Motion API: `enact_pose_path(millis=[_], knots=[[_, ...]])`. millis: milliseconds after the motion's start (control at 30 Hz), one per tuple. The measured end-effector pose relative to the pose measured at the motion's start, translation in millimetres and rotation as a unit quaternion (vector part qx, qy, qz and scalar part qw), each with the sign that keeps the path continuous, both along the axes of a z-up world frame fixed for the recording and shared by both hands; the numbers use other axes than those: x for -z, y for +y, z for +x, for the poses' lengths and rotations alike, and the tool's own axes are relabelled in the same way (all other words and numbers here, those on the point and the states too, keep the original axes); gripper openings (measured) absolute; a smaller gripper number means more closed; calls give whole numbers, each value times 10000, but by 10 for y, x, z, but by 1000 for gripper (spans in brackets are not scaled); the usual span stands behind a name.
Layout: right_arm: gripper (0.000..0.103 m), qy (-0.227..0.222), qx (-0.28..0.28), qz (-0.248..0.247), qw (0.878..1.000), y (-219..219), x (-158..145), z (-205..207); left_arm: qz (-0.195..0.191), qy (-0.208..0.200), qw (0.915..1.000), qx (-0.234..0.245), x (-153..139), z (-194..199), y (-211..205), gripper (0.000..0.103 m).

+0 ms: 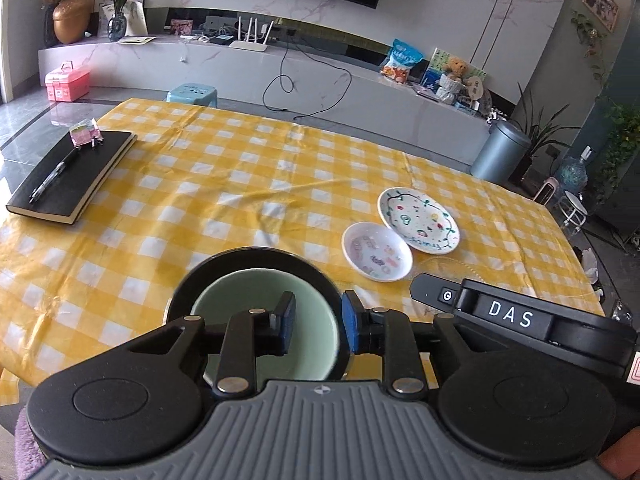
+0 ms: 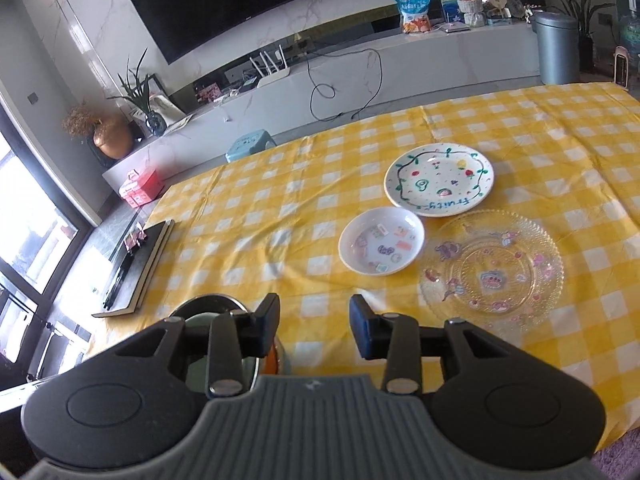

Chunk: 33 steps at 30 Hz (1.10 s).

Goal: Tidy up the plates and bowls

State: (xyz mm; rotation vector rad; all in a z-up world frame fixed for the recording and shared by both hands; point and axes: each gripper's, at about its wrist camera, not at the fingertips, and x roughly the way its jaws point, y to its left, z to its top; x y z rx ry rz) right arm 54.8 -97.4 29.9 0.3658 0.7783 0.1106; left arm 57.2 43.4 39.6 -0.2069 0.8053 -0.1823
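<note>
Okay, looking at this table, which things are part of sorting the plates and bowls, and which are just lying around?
For the job:
green bowl with a black rim
small white dish
painted white plate
clear glass plate

Lying about:
black notebook
pen on the notebook
pink packet on the notebook

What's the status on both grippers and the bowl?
Left gripper open, fingers straddling the bowl rim, not clamped. Right gripper open, empty. Three plates grouped on the cloth ahead. Nothing in the way.
</note>
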Motion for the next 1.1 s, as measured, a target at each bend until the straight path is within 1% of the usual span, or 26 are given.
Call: enact_pose_path(millis=[67,133,167,233,333,467,533,767,867,1000,1067,1100], knots=[[39,-122,127,-27,9998,-121,20,-46,-43,-79,9999,59,7,-15,-107,29],[46,-282,276,-40,9992,-250,50,-92,-127,-134,9998,104,33,-12,-223,29],[47,-338,355,-85,9988,-300,63,-114,-194,-138,9997,111,51,-8,-278,29],[48,-327,486,-268,9979,-417,99,-127,-339,-106,9992,155,110,8,-389,29],[49,-296,514,-286,9978,-588,165,-137,-381,-71,9989,271,211,25,-567,29],[49,-222,522,-309,9979,-776,288,-130,-350,98,9985,407,364,82,-759,29],[48,-199,551,-288,9979,-858,347,-121,-276,178,9983,478,430,110,-840,29],[48,103,658,-489,9966,-1000,524,-15,-47,305,9978,589,601,231,-1025,29],[48,168,671,-470,9965,-1069,600,28,-73,342,9976,603,663,291,-1054,29],[48,208,761,-550,9954,-1164,671,87,-220,433,9970,608,753,386,-1079,29],[45,252,812,-548,9949,-1225,708,124,-244,456,9968,613,796,424,-1110,29],[42,278,833,-553,9946,-1260,730,145,-245,461,9967,617,819,447,-1128,29]])
